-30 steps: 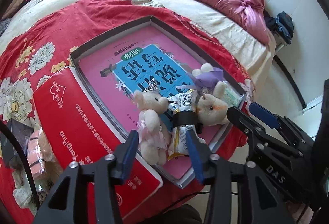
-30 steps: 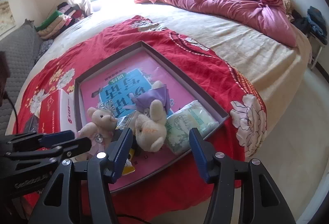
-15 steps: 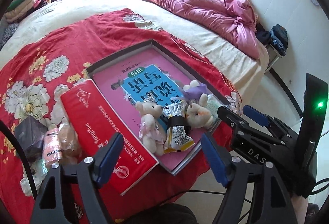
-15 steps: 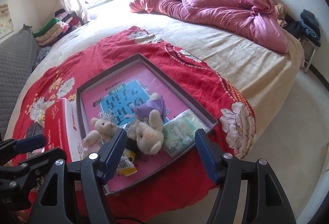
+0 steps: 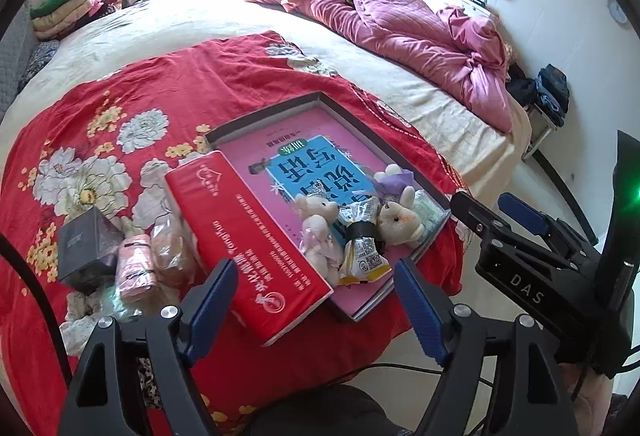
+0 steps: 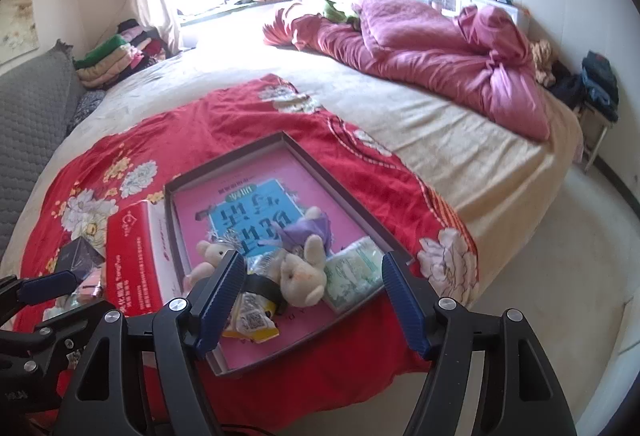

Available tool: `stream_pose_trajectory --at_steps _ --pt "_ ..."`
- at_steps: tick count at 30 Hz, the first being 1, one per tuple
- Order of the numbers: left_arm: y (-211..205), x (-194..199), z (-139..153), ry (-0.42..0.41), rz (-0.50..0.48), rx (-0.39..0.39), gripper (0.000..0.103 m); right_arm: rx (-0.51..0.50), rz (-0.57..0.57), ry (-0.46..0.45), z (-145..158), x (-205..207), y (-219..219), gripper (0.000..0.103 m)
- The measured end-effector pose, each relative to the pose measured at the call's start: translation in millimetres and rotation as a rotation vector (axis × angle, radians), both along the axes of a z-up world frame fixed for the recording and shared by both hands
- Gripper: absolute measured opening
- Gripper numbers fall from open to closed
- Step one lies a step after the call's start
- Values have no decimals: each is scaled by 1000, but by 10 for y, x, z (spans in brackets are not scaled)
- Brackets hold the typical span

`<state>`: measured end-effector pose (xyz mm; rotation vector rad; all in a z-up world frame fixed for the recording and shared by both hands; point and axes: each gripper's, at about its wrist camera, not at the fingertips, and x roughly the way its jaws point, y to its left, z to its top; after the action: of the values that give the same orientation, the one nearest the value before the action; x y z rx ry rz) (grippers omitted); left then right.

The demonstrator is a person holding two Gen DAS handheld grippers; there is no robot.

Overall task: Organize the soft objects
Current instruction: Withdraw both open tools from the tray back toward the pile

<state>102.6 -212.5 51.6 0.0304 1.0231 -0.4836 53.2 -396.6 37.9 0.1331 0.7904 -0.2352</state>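
A shallow dark tray [image 5: 352,123] with a pink book in it lies on the red flowered blanket. At its near end sit a bear in a pink dress [image 5: 318,232], a rabbit plush with a purple bow [image 5: 400,222], a banded snack packet [image 5: 362,248] and a green tissue pack [image 5: 430,211]. My left gripper [image 5: 316,276] hovers above and short of them, open and empty. My right gripper [image 6: 313,264] also hangs open with nothing in it, back from the rabbit [image 6: 300,276], the bear [image 6: 212,256] and the tissue pack [image 6: 354,272].
A red box [image 5: 248,244] lies along the tray's left side. Left of it sit a dark cube box [image 5: 86,248], a pink roll [image 5: 134,270] and a clear bag [image 5: 170,248]. A pink quilt [image 5: 420,31] is bunched at the bed's far side. Floor lies right of the bed.
Both grippers have drawn back and up from the tray, and their jaws have spread wider. The plush toys, packet and tissue pack stay where they were.
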Motion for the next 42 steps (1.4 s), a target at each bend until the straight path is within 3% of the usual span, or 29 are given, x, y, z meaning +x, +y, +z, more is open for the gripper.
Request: stream_pose_trajectory --at_steps 22,42 --pt "510 -269 242 -56 92 -8 80 -58 147 -95 488 -180 590 73" --pt "1558 -401 334 -64 272 -26 80 -71 328 -157 831 -286 1410 73"
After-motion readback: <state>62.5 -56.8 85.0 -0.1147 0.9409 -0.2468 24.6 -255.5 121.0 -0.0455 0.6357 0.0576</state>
